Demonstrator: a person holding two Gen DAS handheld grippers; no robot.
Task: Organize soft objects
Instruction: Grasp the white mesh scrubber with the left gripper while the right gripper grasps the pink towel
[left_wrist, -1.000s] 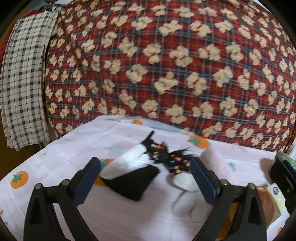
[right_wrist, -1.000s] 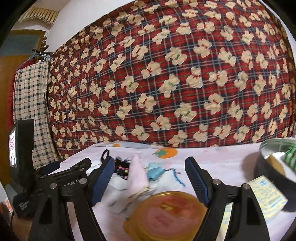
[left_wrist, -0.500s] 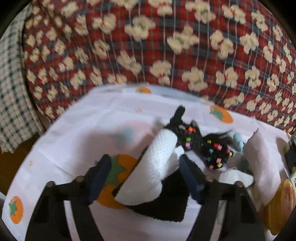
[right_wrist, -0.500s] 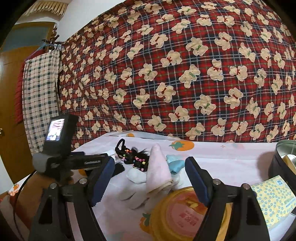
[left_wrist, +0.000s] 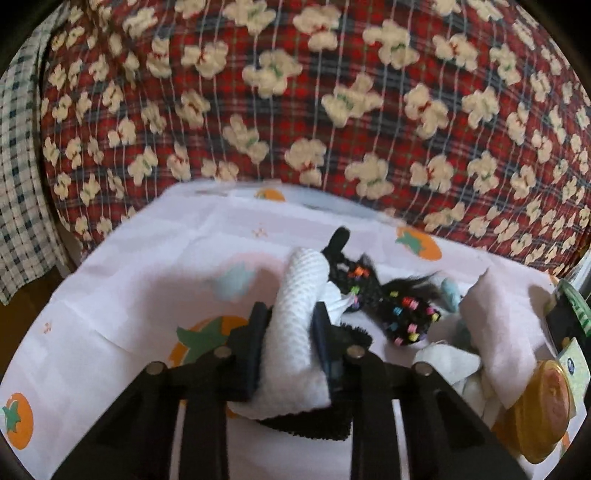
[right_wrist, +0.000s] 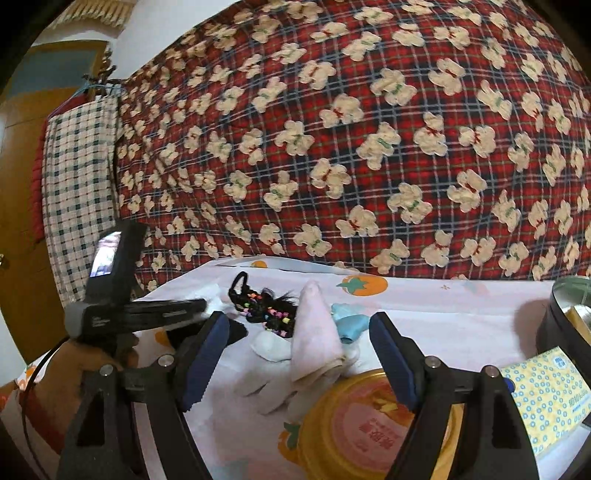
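Note:
My left gripper (left_wrist: 290, 325) is shut on a rolled white waffle cloth (left_wrist: 301, 332) that lies over a black cloth (left_wrist: 314, 424) on the tomato-print tablecloth (left_wrist: 129, 295). Just right of it lie a black beaded hair piece (left_wrist: 399, 310), a pale pink folded cloth (left_wrist: 498, 325) and a small blue soft piece (left_wrist: 450, 290). My right gripper (right_wrist: 299, 354) is open and empty, held above the table's near side. Between its fingers I see the pink cloth (right_wrist: 314, 332), a white glove (right_wrist: 273, 350), the blue piece (right_wrist: 349, 321) and the hair piece (right_wrist: 266, 306). The left gripper (right_wrist: 192, 306) shows at the left.
A gold-lidded round container (right_wrist: 373, 421) sits just under my right gripper. A yellow tissue pack (right_wrist: 546, 391) and a dark round tin (right_wrist: 569, 317) stand at the right. A red plaid bear-print blanket (right_wrist: 369, 147) rises behind the table. A checked cloth (right_wrist: 77, 177) hangs at the left.
My left gripper has moved forward and down and has closed on the white waffle cloth. My right gripper has stayed open and has barely moved.

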